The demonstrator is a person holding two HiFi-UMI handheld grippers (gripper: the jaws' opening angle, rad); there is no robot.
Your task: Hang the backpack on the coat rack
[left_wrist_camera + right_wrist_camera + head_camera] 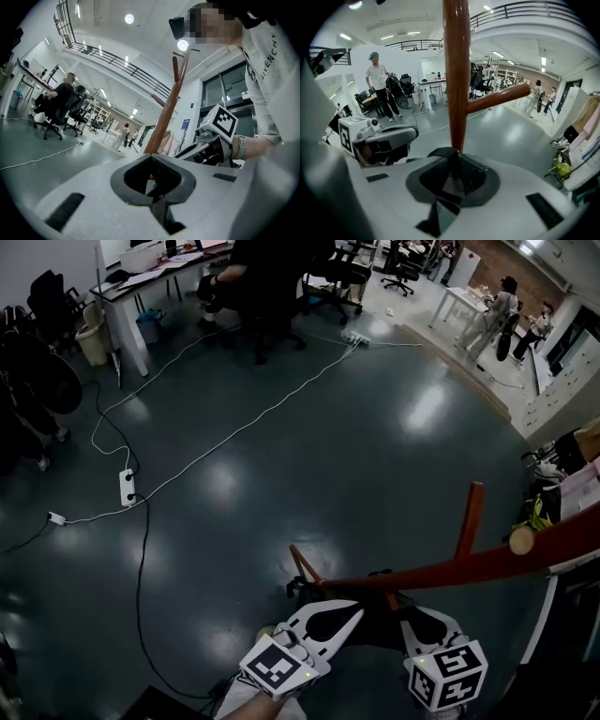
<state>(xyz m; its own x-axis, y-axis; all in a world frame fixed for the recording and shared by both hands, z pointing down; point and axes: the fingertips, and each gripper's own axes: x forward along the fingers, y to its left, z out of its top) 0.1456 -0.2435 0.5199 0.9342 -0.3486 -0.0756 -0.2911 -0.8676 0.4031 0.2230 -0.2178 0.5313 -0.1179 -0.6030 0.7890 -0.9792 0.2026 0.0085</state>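
The coat rack [450, 568] is a red-brown wooden pole with pegs; from the head view it crosses the lower right. It rises just past the jaws in the left gripper view [164, 117] and the right gripper view [456, 70]. The black backpack [375, 615] hangs between both grippers, right under the pole and mostly hidden. My left gripper [354, 611] [152, 161] is shut, with dark backpack fabric filling the gap in its jaws. My right gripper [410, 613] [454, 157] is shut on a black backpack strap [451, 161] close against the pole.
White cables and a power strip [127, 486] run over the dark glossy floor. Desks [141, 277] and office chairs [272, 296] stand at the back. People stand at the far right [497, 310], and one stands beyond the pole [377, 75]. Hanging clothes [581, 484] sit at the right edge.
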